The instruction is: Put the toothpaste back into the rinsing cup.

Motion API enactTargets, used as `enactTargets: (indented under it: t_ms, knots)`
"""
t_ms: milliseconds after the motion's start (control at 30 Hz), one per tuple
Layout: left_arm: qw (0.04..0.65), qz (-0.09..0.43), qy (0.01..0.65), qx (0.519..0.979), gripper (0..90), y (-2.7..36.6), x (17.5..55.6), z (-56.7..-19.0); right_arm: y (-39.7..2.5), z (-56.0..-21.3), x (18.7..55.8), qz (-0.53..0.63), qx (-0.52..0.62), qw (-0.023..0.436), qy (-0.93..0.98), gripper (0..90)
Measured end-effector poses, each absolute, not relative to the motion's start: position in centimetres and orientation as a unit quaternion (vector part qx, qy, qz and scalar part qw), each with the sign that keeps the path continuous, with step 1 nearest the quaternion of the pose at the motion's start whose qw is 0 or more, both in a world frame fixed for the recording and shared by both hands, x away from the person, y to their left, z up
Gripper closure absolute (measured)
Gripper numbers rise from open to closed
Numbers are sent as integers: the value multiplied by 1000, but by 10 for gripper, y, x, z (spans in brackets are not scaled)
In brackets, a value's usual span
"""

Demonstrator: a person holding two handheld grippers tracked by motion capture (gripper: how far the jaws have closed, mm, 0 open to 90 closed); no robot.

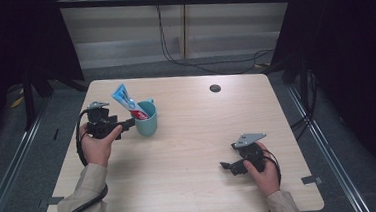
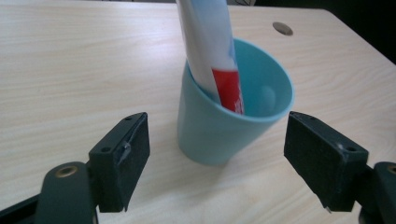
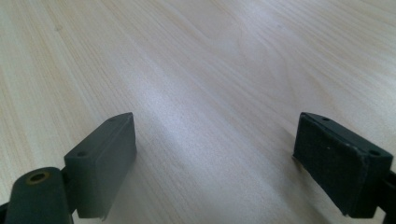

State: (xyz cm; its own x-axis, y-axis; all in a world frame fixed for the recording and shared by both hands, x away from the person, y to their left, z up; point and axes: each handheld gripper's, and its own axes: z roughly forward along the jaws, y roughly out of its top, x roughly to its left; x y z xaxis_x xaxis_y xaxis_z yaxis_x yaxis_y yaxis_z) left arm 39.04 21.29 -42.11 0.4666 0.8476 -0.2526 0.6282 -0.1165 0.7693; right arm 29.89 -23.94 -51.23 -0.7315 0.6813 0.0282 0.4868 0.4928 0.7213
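Observation:
A teal cup [image 1: 146, 119] [image 2: 233, 116] stands upright on the left half of the light wooden table [image 1: 198, 135]. A blue, white and red toothpaste tube [image 1: 128, 103] [image 2: 212, 51] leans in it, its top tilted to the back left. My left gripper [image 1: 128, 125] [image 2: 217, 163] is open just left of the cup, its jaws apart on either side of the cup without touching it. My right gripper [image 1: 225, 166] [image 3: 215, 163] rests low at the front right of the table, open, with bare wood between its jaws.
A dark round grommet hole [image 1: 215, 88] [image 2: 283, 28] sits near the table's far edge. Black cables [image 1: 183, 61] hang behind the table. Dark stands [image 1: 29, 82] flank it on both sides.

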Motion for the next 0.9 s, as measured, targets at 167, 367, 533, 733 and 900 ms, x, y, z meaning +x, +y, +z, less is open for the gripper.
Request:
enactTargets:
  t_ms: [167,367,533,733,900]
  knots:
    - [440,118,494,741,219,212,381,-430,-239,-512,299,370,341,132,854,125]
    - [432,111,490,749,218,212,371,-446,-239,-512,299,370,342,132,854,125]
    - [426,98,493,752,216,213,364,-467,-239,-512,299,370,341,132,854,125]
    - [411,91,497,759,216,215,356,-485,-239,-512,299,370,342,132,854,125]
    - [398,89,494,768,217,213,350,-498,-239,-512,299,370,342,131,854,125]
